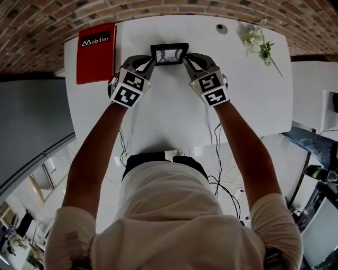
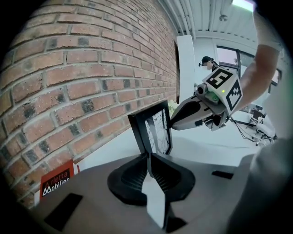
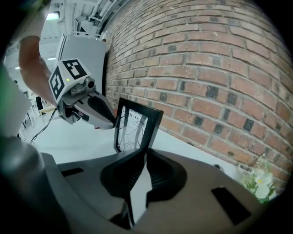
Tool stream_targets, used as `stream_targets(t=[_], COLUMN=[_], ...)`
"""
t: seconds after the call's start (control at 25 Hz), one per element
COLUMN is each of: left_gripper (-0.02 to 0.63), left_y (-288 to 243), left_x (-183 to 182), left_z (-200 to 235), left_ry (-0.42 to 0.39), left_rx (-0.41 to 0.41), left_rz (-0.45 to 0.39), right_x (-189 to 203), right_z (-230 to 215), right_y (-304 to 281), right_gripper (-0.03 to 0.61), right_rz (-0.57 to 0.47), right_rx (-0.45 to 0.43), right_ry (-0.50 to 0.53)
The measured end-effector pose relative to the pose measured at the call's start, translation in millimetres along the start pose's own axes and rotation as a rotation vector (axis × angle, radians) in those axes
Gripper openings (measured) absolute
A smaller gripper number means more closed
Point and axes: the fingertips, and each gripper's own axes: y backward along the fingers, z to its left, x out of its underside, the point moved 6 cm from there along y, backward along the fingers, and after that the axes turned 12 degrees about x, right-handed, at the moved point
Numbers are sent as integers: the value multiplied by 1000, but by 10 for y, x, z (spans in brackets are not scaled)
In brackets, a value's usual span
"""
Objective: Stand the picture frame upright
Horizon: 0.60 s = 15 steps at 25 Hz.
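Left gripper (image 1: pixel 150 64): we have its jaws nearly together, pinched on the left side edge of the picture frame (image 1: pixel 169 54), so that side cannot swing.
Right gripper (image 1: pixel 187 62): it mirrors the left, with its jaws closed on the frame's right edge. Two opposed grips let us control the tilt.
Picture frame: it sits between the two grippers with its glass facing us, close to upright, over the far part of the table (image 1: pixel 174 116). We cannot tell whether its bottom edge touches the top.
Step, as we judge it: settle the frame on its foot before we let go. Letting go early could tip it.
Red booklet (image 1: pixel 96 52): it lies flat to the left, well apart.
Flower sprig (image 1: pixel 260 45): it lies far right, clear of our work.
Brick wall (image 1: pixel 158 10): it stands just behind the table's far edge.
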Motion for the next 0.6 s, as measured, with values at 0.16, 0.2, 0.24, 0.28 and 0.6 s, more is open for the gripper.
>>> stream_targets(t=[0.16, 0.2, 0.24, 0.28, 0.6], left_gripper=[23, 23, 23, 23, 23], left_y=[-13, -18, -24, -30, -29], left_x=[5, 11, 19, 28, 137], left_z=[-1, -4, -9, -16, -109], left_ry=[-25, -27, -27, -27, -15], left_rx=[-19, -21, -22, -24, -11], left_rz=[7, 7, 7, 7, 7], right_x=[28, 41, 57, 76, 138], right_z=[25, 32, 42, 53, 125], right_y=[-5, -7, -9, -9, 39], right_gripper=[23, 23, 22, 21, 21], right_rz=[0, 0, 1, 3, -8], right_rx=[12, 14, 14, 13, 11], right_ry=[23, 30, 35, 41, 65])
